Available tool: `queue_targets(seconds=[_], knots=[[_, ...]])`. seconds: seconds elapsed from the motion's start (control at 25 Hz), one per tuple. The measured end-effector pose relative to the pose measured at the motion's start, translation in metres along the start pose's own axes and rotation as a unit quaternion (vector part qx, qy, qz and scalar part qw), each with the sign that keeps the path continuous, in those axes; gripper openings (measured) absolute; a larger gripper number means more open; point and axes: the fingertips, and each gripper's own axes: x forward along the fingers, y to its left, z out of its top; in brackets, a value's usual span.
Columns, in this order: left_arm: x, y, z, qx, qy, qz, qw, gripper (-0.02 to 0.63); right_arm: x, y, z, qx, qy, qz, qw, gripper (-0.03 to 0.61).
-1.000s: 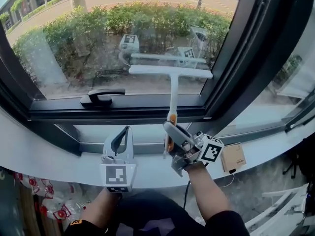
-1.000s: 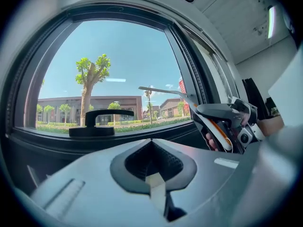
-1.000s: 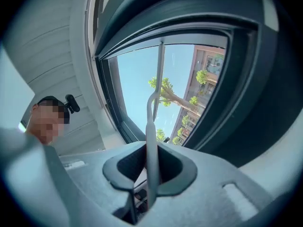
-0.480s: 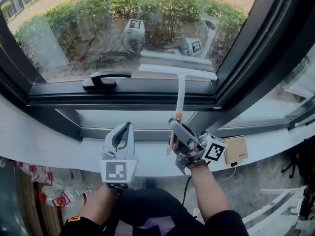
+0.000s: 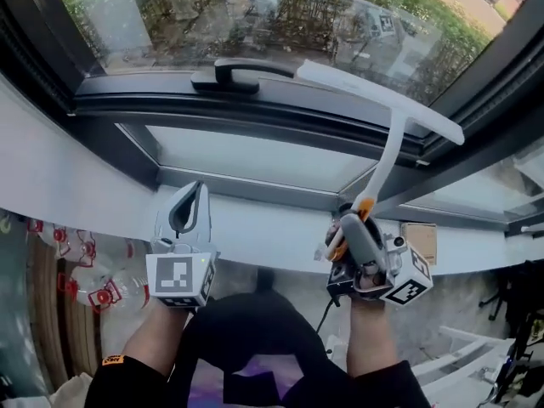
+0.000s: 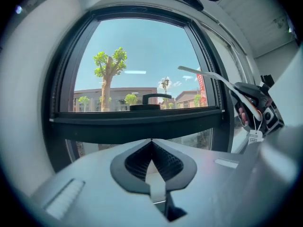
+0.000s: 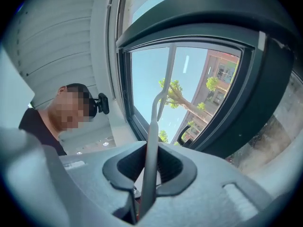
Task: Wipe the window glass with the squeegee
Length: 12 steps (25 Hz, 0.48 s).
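Note:
A white squeegee (image 5: 387, 102) with an orange grip hangs slanted in front of the lower window frame, its blade running from upper left to lower right. My right gripper (image 5: 351, 228) is shut on the squeegee's handle (image 7: 150, 141), which runs up between the jaws to the blade (image 7: 164, 84). The window glass (image 5: 178, 11) lies above and left of the blade. I cannot tell whether the blade touches it. My left gripper (image 5: 192, 195) is shut and holds nothing, hovering over the white sill (image 5: 255, 228). Its closed jaws (image 6: 151, 143) point at the window, with the squeegee (image 6: 208, 74) to their right.
A black window handle (image 5: 232, 75) sits on the lower frame, left of the blade. A small cardboard box (image 5: 421, 241) lies on the sill at the right. Plastic bags (image 5: 81, 283) lie below the sill at the left. A person appears at the left of the right gripper view.
The squeegee has come down off the pane and tilted to the right. My right gripper moved lower and rightward with it. The left gripper stayed near the sill.

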Motion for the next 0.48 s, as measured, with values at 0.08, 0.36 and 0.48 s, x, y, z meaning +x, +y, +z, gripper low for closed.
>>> queue_targets(seconds=[0.08,0.36,0.48], knots=[[-0.024,0.025,-0.003,-0.004,-0.007,0.016,0.9998,0.018,0.002,0.018,-0.019,0.003,0.006,0.001,1.000,0.044],[-0.125,0.107,-0.023,-0.021,-0.009,0.050,0.9985,0.018,0.022,0.079,-0.117,0.032,0.039,-0.017,0.999,0.044],[-0.169,0.128,-0.047,-0.029,0.005,0.035,0.9990,0.018,0.024,0.114,-0.165,0.036,0.046,-0.035,0.998,0.044]])
